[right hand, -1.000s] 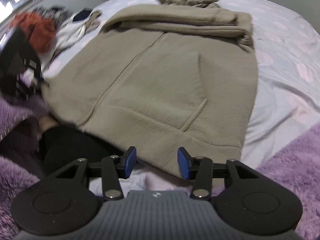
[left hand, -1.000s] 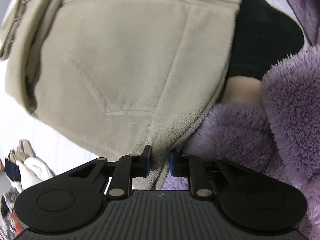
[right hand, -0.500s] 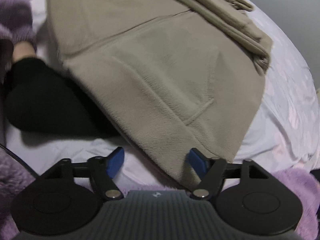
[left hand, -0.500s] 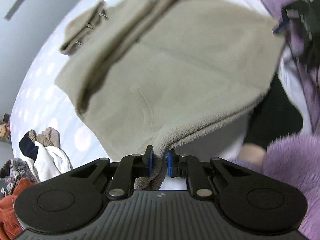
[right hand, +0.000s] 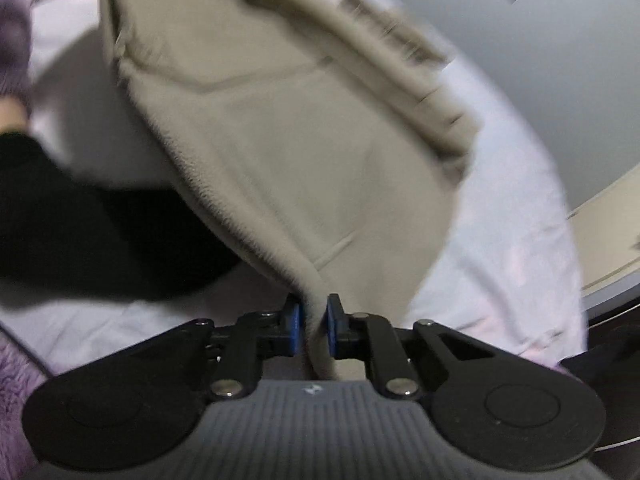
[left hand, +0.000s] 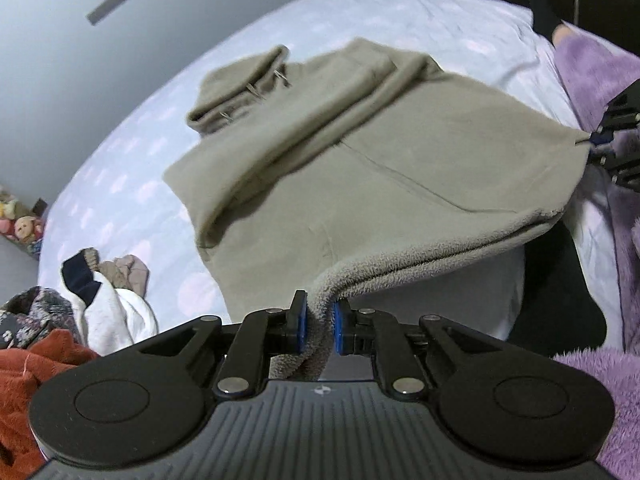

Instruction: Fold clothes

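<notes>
A beige fleece hoodie [left hand: 340, 168] lies spread on the bed, hood at the far end, its sleeves folded across the chest. My left gripper [left hand: 319, 320] is shut on one corner of its bottom hem, which is lifted off the sheet. My right gripper [right hand: 313, 322] is shut on the other hem corner of the hoodie [right hand: 304, 152]; that view is blurred by motion. The right gripper [left hand: 596, 140] also shows at the right edge of the left wrist view, pinching the hem. The hem hangs taut between the two grippers.
The bed sheet [left hand: 120, 184] is pale lilac with pink blotches. A heap of other clothes [left hand: 92, 304], white, navy and rust red, lies at the left. A person's black-clad leg [right hand: 80, 224] and purple fluffy sleeve [left hand: 600, 376] sit at the near edge.
My right gripper went from open beside the hem to shut on its corner. Both grippers have lifted the hem, and the views now tilt up over the whole hoodie.
</notes>
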Demonstrator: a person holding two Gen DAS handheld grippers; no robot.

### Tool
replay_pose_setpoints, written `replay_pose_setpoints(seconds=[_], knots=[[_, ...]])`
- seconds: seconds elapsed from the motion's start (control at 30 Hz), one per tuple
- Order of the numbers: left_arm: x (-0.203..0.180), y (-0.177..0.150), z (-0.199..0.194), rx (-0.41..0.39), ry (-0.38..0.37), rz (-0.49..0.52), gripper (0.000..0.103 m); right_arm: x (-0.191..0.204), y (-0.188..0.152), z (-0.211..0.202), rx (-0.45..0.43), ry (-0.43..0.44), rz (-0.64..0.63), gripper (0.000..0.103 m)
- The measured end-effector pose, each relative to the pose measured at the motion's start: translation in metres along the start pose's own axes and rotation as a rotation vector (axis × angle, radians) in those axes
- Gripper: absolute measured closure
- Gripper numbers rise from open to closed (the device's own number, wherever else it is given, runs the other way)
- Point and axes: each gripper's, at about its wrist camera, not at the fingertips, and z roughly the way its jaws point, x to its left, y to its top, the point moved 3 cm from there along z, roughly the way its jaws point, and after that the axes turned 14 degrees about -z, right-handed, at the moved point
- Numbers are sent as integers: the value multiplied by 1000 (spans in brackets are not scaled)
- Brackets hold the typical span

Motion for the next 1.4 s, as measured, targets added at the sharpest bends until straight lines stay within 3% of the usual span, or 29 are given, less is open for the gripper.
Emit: replay_pose_setpoints(seconds=[0.33, 0.5, 0.63, 0.9, 1.2, 1.4], knots=[[8, 16, -64, -225, 106, -36, 93, -71, 26, -84, -276, -333, 48, 92], [8, 20, -100, -312, 126, -19, 93, -85, 30, -126, -334, -393, 34, 93], [-1, 14, -125, -331, 122, 24, 93, -90, 24, -160, -352, -409, 9, 93], [-22, -24, -147, -228, 49, 85, 93, -78, 2, -223, -323, -249, -82, 92], [-34, -58, -85, 41, -90, 160, 93, -48, -18, -199, -182, 60, -178, 91], [-37, -73, -78, 157, -179, 187, 90, -34, -31, -208, -133, 205, -215, 90]])
